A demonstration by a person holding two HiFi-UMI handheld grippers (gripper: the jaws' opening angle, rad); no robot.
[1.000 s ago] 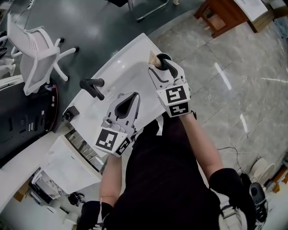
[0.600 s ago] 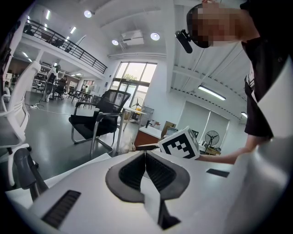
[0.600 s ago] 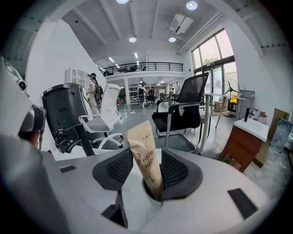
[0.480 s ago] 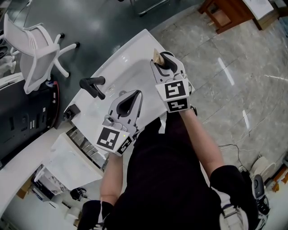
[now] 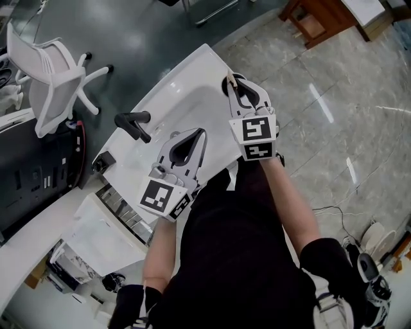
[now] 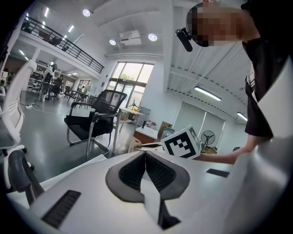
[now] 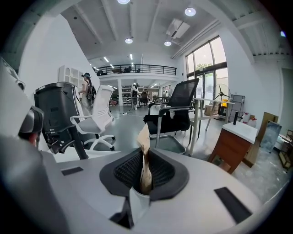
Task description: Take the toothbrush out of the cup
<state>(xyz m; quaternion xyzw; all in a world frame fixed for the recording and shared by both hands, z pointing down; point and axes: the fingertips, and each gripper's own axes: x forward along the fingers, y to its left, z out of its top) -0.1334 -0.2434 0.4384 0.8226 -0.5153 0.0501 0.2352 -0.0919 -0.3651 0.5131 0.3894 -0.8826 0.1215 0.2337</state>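
Observation:
A tan paper-wrapped toothbrush (image 7: 144, 157) stands upright between the pads of my right gripper (image 7: 145, 160). Its jaws have just been closing and now press on the toothbrush. In the head view the right gripper (image 5: 235, 83) is at the far right corner of the white washbasin counter (image 5: 192, 71), with the toothbrush (image 5: 232, 78) poking out past its tips. The dark cup rim (image 5: 227, 82) barely shows under it. My left gripper (image 5: 200, 132) hovers over the counter's near side, jaws shut with nothing in them (image 6: 145, 153).
A black faucet (image 5: 132, 123) stands at the basin's left end. A white office chair (image 5: 48, 71) is on the dark floor beyond, and a wooden cabinet (image 5: 321, 19) at the top right. A black chair (image 7: 176, 114) shows ahead of the right gripper.
The right gripper's jaws have closed from wide open onto the toothbrush, with little movement of the hand. The left gripper has stayed where it was.

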